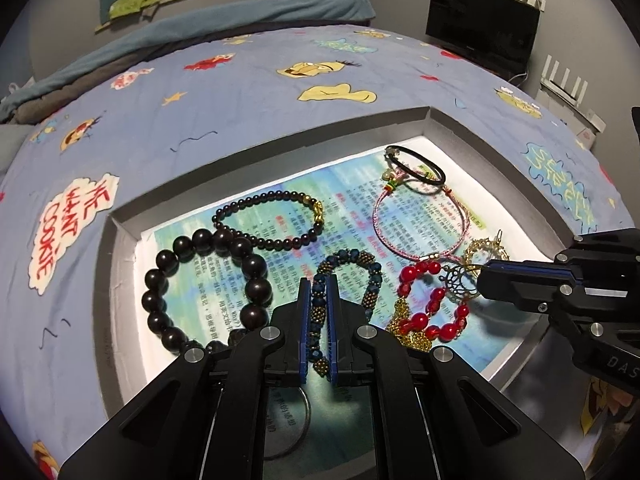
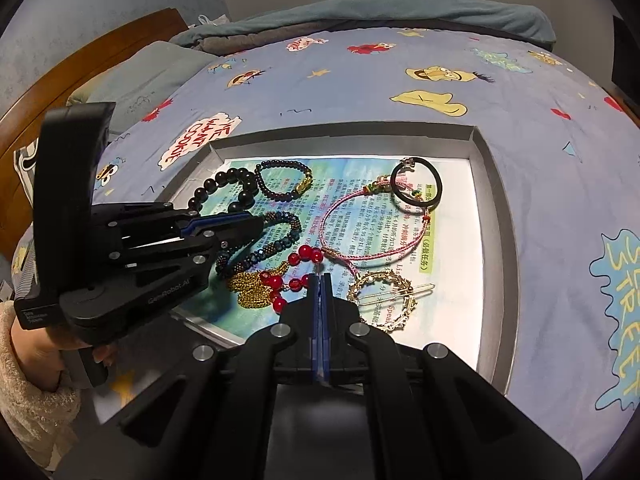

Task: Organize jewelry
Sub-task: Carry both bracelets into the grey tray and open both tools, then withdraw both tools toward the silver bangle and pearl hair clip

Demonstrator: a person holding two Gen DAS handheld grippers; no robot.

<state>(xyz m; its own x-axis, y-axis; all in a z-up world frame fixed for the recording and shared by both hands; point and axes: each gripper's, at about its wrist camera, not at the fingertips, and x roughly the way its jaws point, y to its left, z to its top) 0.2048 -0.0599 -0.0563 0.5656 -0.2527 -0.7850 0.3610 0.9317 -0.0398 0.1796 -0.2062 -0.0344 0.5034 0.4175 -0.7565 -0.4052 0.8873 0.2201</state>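
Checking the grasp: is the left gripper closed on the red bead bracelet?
No, the left gripper is shut on the blue beaded bracelet; the red bracelet lies beside it.

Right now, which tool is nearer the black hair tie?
Right. The right tool sits at the red beads, the black hair tie ahead of it; the left tool grips the blue bracelet, farther away.

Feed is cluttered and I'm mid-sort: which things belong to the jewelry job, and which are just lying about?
Job:
- blue-gold beaded bracelet, in the left claw
- large black bead bracelet
- red bead bracelet
- pink cord bracelet
- box tray

Lying about:
- cartoon bedsheet
- black monitor
- pillow
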